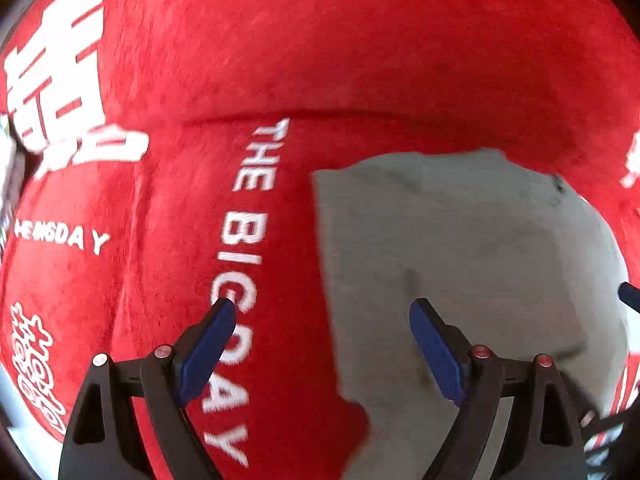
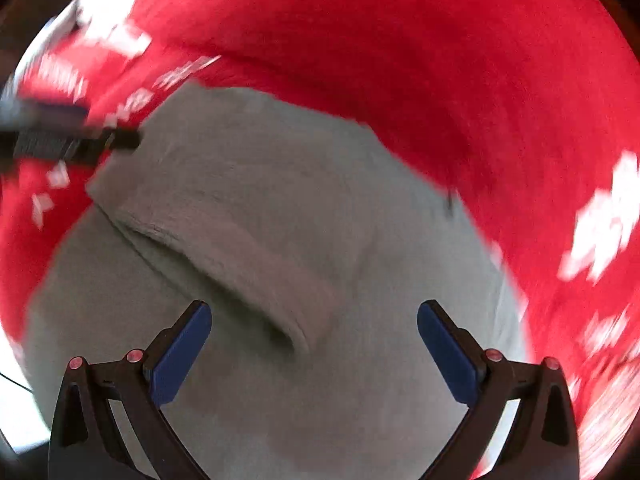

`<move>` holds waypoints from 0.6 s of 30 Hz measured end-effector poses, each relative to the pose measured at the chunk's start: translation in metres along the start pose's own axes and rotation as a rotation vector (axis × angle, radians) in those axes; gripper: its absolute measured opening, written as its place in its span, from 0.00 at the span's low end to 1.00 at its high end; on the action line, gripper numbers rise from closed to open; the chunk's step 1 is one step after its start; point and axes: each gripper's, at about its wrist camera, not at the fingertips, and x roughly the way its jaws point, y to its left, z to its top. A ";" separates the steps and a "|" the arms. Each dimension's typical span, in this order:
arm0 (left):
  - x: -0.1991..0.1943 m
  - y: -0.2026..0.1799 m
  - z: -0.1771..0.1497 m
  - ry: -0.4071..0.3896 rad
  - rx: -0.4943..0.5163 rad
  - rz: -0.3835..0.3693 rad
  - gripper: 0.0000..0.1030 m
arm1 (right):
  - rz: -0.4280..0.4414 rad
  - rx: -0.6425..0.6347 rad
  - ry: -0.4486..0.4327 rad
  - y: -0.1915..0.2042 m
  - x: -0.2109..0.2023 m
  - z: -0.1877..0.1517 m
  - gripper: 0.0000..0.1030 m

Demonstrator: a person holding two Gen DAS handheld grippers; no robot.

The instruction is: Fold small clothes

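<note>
A small grey fleece garment [image 1: 460, 248] lies flat on a red blanket [image 1: 360, 40] printed with white letters. In the left wrist view my left gripper [image 1: 322, 304] points down over the garment's left edge. It is open and holds nothing: one blue pad is over the red blanket, the other over the grey cloth. My right gripper [image 2: 313, 306] hangs open above the middle of the grey garment [image 2: 280, 380], just below a folded-over flap [image 2: 224, 248], and is also empty. This view is blurred.
The red blanket [image 2: 440, 60] covers the surface all around the garment, with a ridge across it behind the cloth. A blurred dark tool, probably the other gripper [image 2: 72, 142], reaches in at the left of the right wrist view. A blue tip [image 1: 631, 296] shows at the left wrist view's right edge.
</note>
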 end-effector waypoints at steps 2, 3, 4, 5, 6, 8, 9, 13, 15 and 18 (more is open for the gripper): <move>0.015 -0.002 0.005 0.023 -0.006 0.008 0.86 | -0.096 -0.132 -0.006 0.023 0.014 0.013 0.81; 0.021 -0.004 0.003 0.033 0.000 0.017 0.86 | -0.124 -0.190 0.012 0.030 0.023 0.016 0.32; 0.028 -0.008 0.001 0.044 0.006 0.022 0.86 | -0.099 -0.191 0.027 0.029 0.027 0.018 0.08; 0.029 -0.010 -0.001 0.037 0.003 0.017 0.86 | -0.041 -0.120 0.029 0.018 0.026 0.019 0.06; 0.028 -0.012 -0.003 0.024 0.000 0.016 0.86 | 0.025 0.015 0.003 -0.004 0.020 0.018 0.06; 0.027 -0.014 -0.005 0.024 0.000 0.017 0.87 | 0.144 0.283 -0.045 -0.049 0.008 0.006 0.06; 0.028 -0.015 0.002 0.025 -0.004 0.014 0.87 | 0.207 0.422 -0.067 -0.071 0.006 -0.004 0.06; 0.028 -0.011 0.010 0.045 -0.013 -0.009 0.87 | 0.494 1.127 -0.049 -0.154 0.035 -0.096 0.11; 0.028 -0.009 0.017 0.053 -0.023 -0.020 0.86 | 0.589 1.306 -0.018 -0.162 0.050 -0.132 0.13; 0.035 -0.005 0.032 0.080 -0.071 -0.062 0.86 | 0.642 1.391 -0.025 -0.161 0.054 -0.152 0.36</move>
